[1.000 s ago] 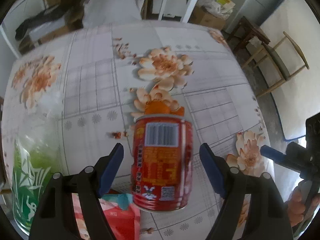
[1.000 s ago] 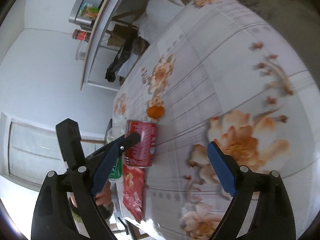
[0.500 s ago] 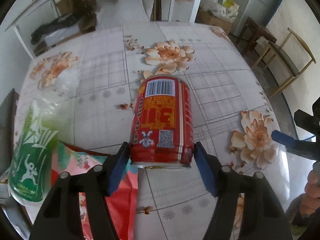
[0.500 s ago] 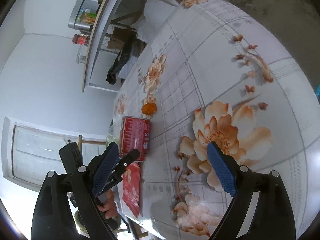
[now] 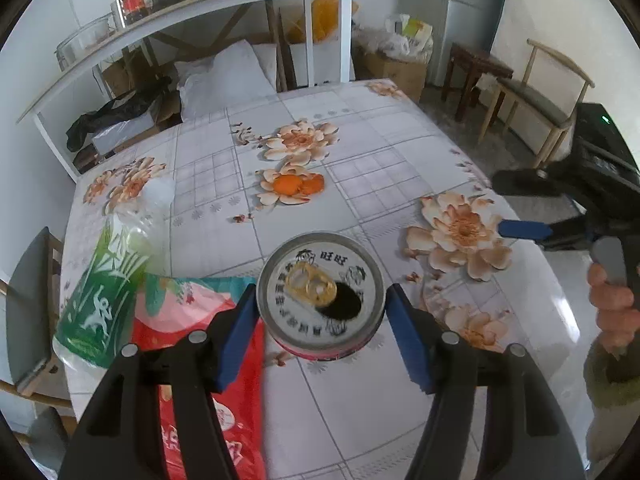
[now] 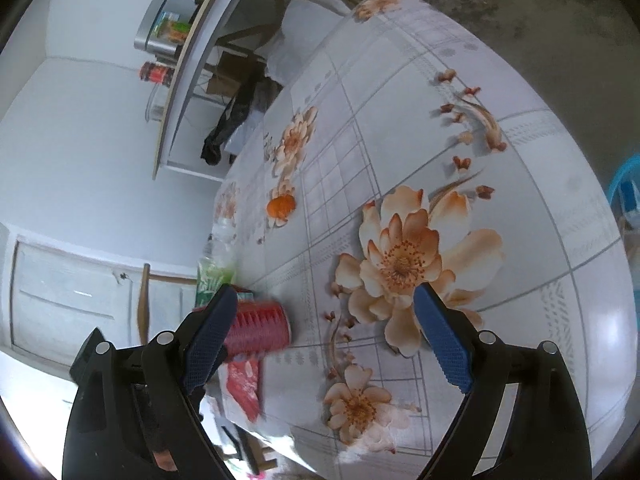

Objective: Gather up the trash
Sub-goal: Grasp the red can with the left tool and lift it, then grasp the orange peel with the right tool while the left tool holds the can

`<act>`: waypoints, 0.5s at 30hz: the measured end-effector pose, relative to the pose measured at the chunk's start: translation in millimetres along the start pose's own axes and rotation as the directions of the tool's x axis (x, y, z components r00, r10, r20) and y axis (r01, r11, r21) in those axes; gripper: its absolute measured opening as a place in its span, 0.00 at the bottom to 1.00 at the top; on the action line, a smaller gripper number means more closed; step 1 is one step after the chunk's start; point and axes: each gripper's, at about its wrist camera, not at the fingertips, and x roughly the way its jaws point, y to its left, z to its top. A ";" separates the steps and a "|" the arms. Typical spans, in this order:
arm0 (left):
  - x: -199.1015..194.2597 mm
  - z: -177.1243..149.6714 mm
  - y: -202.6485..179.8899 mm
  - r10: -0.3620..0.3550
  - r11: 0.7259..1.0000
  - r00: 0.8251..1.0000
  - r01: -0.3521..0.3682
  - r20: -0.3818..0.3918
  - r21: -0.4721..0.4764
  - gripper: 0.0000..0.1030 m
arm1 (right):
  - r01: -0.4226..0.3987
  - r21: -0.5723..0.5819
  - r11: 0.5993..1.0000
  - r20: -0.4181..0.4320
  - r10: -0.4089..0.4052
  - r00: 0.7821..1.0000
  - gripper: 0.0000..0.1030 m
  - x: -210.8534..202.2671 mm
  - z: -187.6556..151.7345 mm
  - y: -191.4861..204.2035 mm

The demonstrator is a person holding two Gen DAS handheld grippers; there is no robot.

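Note:
A red drink can (image 5: 320,264) is held off the floral tablecloth (image 5: 360,152), its opened silver top facing the left wrist camera. My left gripper (image 5: 320,300) is shut on it, blue pads pressed against both sides. From the right wrist view the can (image 6: 258,330) shows at the table's near left edge. My right gripper (image 6: 324,294) hangs open over a printed flower with nothing between its fingers; it also appears as the right gripper (image 5: 516,204) at the table's right edge. Orange peel (image 5: 294,185), a green-labelled plastic bottle (image 5: 104,288) and a red snack wrapper (image 5: 208,360) lie on the table.
A white shelf bench (image 5: 180,20) with jars and a pot stands behind the table. A wooden chair (image 5: 536,96) sits at the right and another chair (image 5: 28,300) at the left. A blue basin (image 6: 624,184) is on the floor past the table's edge.
My left gripper closed onto the red can, lifted it and tipped it so its top now faces the camera. The right gripper has stayed about where it was.

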 end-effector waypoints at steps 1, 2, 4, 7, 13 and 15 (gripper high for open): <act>-0.8 -3.5 -0.9 -0.003 1.000 1.000 0.003 0.002 0.000 0.61 | 0.004 -0.019 1.000 -0.004 -0.004 1.000 0.82 2.2 1.8 5.4; -1.7 -6.4 -2.2 -0.004 1.000 1.000 0.004 0.008 0.003 0.61 | 0.010 -0.040 0.999 -0.007 -0.010 1.000 0.82 4.5 3.8 10.9; -3.1 -13.2 -5.9 -0.004 1.000 1.000 0.003 0.024 0.017 0.61 | 0.023 -0.105 0.994 -0.015 -0.025 1.000 0.80 12.0 10.1 26.7; -3.4 -19.1 -12.0 0.013 0.999 0.998 -0.016 0.055 0.042 0.61 | 0.035 -0.220 0.975 -0.013 -0.039 0.999 0.73 30.0 21.4 53.8; -4.8 -28.4 -13.2 0.014 0.999 0.993 -0.019 0.120 0.041 0.61 | 0.135 -0.495 0.859 -0.031 -0.173 0.984 0.61 98.3 34.1 101.3; -6.6 -32.0 -13.3 0.009 0.999 0.991 -0.015 0.136 0.044 0.61 | 0.181 -0.577 0.796 -0.010 -0.229 0.973 0.58 118.5 32.6 110.8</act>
